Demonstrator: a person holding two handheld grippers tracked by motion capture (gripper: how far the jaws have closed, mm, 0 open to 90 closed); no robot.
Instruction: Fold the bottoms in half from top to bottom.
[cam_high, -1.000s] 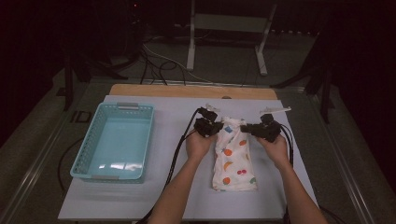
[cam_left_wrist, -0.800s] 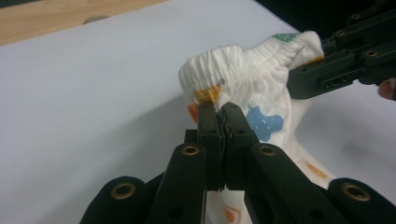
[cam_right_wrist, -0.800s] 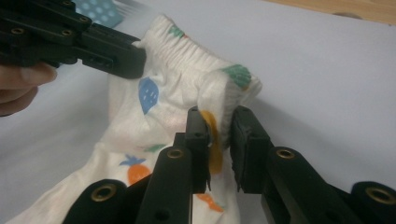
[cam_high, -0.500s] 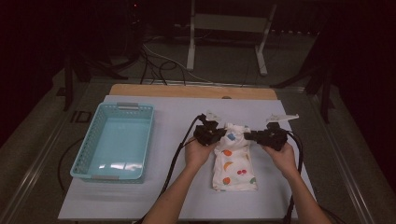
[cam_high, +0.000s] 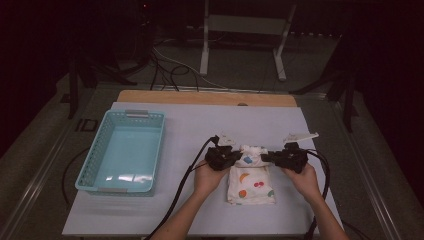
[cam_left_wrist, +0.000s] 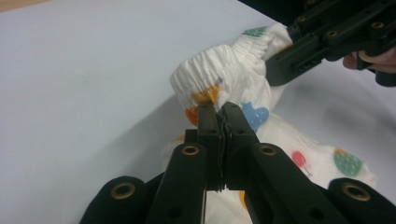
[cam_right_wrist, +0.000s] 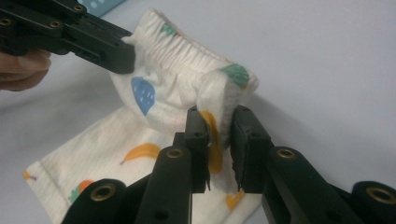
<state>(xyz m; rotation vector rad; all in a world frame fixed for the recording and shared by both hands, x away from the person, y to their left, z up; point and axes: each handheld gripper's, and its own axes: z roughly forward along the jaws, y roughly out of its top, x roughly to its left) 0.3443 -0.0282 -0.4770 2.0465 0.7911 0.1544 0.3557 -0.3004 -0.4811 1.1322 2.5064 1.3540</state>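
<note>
While your left tongs (cam_left_wrist: 219, 109) and right tongs (cam_right_wrist: 219, 119) each pinch the printed cloth's (cam_high: 251, 184) waistband, folding looks half done, with the basket (cam_high: 125, 150) empty.

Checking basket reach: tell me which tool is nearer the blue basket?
Left. The left tool is beside the blue basket, while the right tool is farther right.

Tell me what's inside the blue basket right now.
Nothing visible: the blue basket shows only its bare, shiny bottom. The printed cloth lies outside it on the table, pinched by the left gripper and right gripper.
</note>
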